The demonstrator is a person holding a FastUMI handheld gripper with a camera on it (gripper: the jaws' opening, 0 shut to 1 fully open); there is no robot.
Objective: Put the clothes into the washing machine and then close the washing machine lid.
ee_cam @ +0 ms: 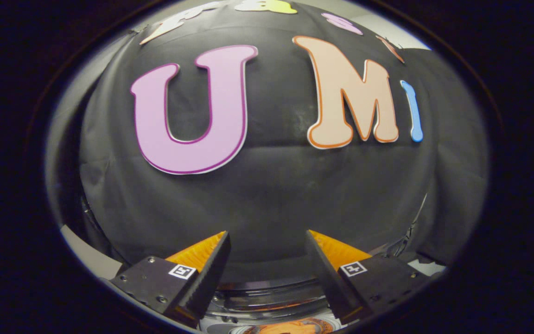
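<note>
Tongs (267,243) spread wide, gripping nothing; washing machine (267,301) rim directly below the fingers; black cloth wall (267,195) beyond.

Tongs (267,241) held level, fingers spread wide apart, nothing gripped between them

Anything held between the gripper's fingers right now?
No. In the gripper view the gripper is open with a bare gap; the washing machine rim shows below it.
</note>
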